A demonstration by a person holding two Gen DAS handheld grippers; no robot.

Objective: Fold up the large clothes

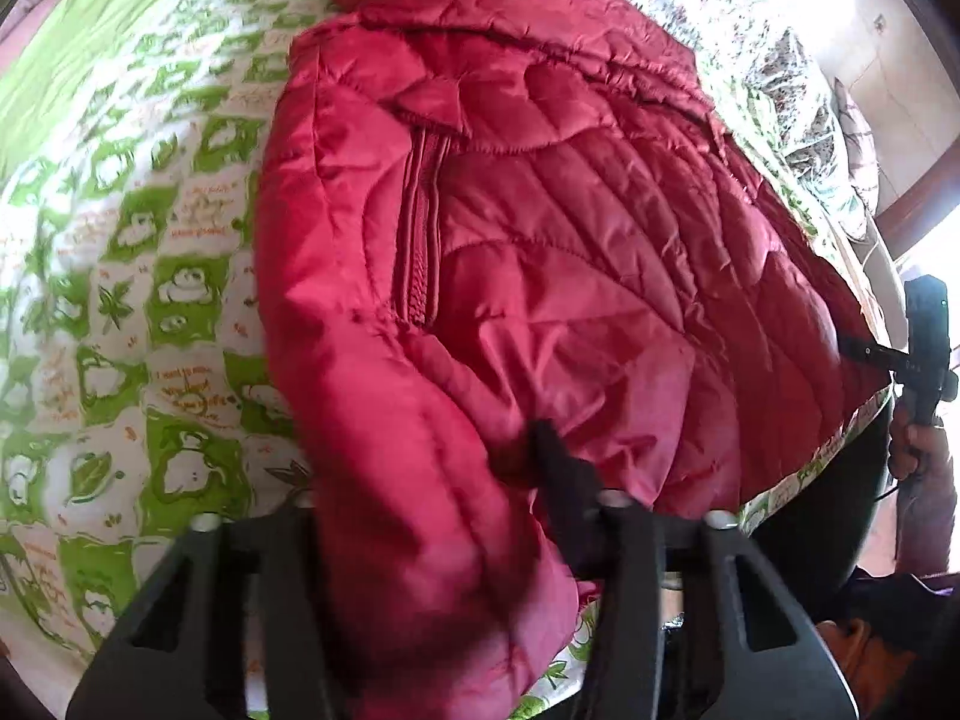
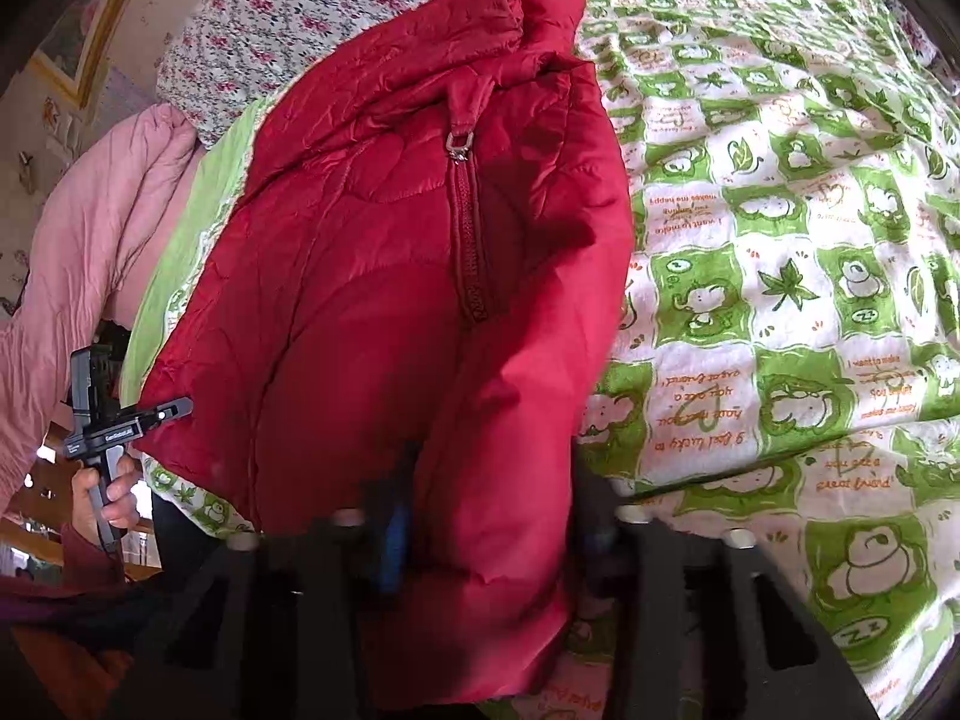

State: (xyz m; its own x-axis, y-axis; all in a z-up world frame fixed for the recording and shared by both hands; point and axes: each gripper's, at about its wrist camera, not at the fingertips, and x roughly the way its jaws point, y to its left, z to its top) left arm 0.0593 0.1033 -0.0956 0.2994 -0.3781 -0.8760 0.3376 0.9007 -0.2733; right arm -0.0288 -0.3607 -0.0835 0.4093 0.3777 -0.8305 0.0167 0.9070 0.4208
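Both grippers, left gripper [image 1: 432,510] and right gripper [image 2: 486,516], pinch jacket [image 1: 540,240] hem between fingers; lift evenly, fold forward over bed [image 2: 780,240].

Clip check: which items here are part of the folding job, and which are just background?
In the job:
red quilted jacket
left gripper, holding jacket fabric
right gripper, holding jacket fabric

Just lying about:
green frog-print bedsheet
floral cloth
pink blanket
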